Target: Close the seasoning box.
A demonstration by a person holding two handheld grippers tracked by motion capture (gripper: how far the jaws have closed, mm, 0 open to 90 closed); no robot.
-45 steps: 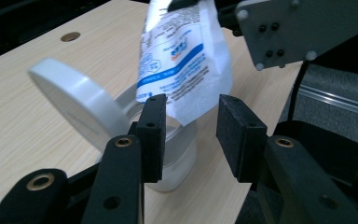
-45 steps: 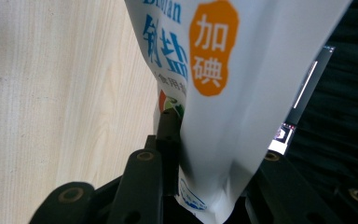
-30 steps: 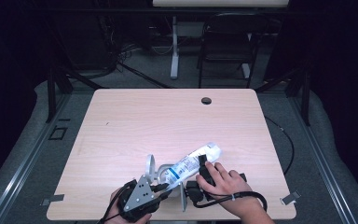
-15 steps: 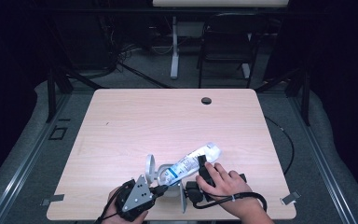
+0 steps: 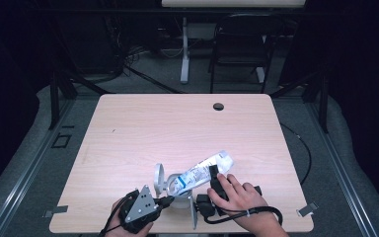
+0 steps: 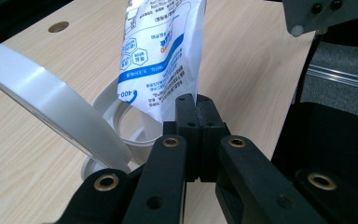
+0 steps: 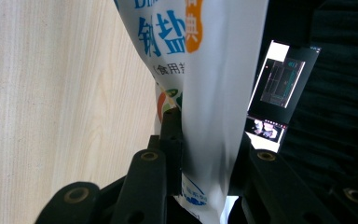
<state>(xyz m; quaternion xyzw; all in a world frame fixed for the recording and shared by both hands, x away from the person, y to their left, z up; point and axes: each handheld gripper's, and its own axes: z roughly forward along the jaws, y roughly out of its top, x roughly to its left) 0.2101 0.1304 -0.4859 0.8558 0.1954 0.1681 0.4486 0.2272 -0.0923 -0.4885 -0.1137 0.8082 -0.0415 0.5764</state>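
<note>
At the near edge of the surface (image 5: 128, 128), the left tongs (image 6: 196, 105) are pressed fully together with nothing between them, their tips just before the lower corner of a white and blue pouch (image 5: 200, 173). Its print reads "400" among small text; the right gripper view shows large blue Chinese characters. The right tongs (image 7: 205, 135), partly closed and just narrowing, clamp the pouch's middle. Its long axis slants away to the right, its lower end in a white lidded container (image 5: 170, 190).
</note>
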